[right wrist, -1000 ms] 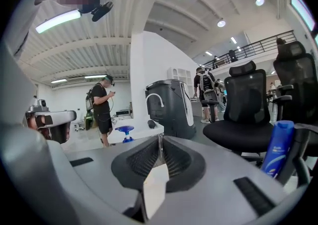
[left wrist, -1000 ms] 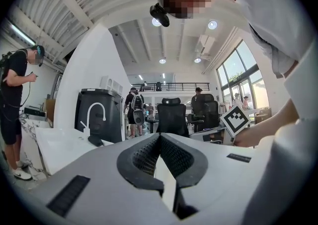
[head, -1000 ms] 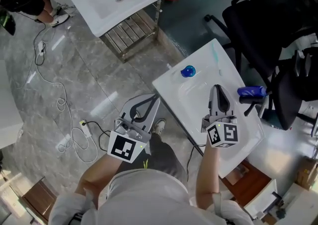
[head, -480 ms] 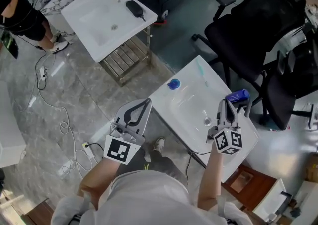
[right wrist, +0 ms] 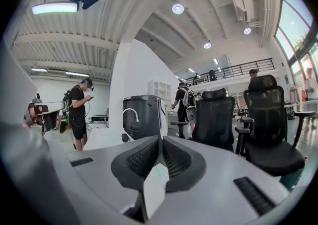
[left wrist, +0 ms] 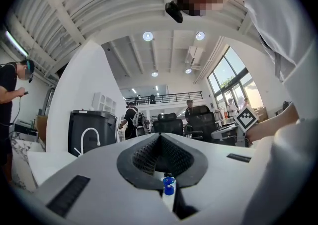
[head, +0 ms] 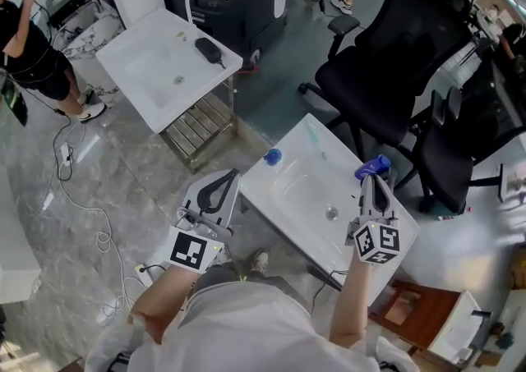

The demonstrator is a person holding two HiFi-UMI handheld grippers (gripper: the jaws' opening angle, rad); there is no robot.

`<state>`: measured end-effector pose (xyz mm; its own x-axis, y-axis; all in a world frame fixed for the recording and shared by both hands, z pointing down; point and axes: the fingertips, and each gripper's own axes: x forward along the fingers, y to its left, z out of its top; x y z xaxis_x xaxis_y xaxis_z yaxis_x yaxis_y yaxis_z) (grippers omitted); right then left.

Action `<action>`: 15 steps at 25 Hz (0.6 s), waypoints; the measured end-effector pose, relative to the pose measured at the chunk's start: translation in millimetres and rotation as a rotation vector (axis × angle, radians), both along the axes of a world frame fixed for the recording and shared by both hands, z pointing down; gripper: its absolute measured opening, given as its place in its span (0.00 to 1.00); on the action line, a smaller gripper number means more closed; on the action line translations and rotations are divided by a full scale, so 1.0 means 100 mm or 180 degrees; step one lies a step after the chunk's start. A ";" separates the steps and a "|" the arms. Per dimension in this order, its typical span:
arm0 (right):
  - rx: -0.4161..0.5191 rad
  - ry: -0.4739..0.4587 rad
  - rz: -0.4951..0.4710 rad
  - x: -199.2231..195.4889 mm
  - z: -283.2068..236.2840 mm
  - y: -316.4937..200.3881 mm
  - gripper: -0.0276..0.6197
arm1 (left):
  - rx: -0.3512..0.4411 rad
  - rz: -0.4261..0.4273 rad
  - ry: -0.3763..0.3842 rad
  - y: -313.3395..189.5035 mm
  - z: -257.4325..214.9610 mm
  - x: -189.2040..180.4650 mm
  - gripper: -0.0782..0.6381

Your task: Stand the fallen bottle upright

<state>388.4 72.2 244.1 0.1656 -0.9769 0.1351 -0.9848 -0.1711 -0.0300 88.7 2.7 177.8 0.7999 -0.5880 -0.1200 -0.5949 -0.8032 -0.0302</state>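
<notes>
Since a second ago the right gripper has travelled from over the middle of the white worktop to its far right rim. The left gripper has stayed just off the worktop's near left edge.

Fingers of the right gripper are pressed together with nothing between them. In the right gripper view only a strip of white shows through the gap behind the tips.

The blue bottle seems to lie on its side on that rim, just past the right fingertips. They cover its near end, so I cannot tell if they touch it.

The left gripper is also closed and holds nothing. In the left gripper view a small blue-capped bottle stands upright, seen through the gap under the tips. From the head view it is only a blue dot near the worktop's left edge, well apart from both grippers.
</notes>
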 end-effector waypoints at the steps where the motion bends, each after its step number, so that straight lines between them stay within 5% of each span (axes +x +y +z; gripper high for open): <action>1: 0.0003 0.0024 -0.0013 -0.01 -0.05 0.00 0.13 | -0.0003 0.0019 0.0030 0.00 -0.03 0.00 0.13; 15: 0.0480 0.0131 -0.0455 -0.65 -1.01 -0.16 0.13 | 0.0372 -0.0157 0.0080 -0.13 -0.60 -0.63 0.13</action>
<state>323.2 56.2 142.7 0.0263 -0.9995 -0.0184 -0.9996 -0.0262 -0.0041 26.0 -10.4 117.9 0.7662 -0.6074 -0.2097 -0.6354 -0.7648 -0.1066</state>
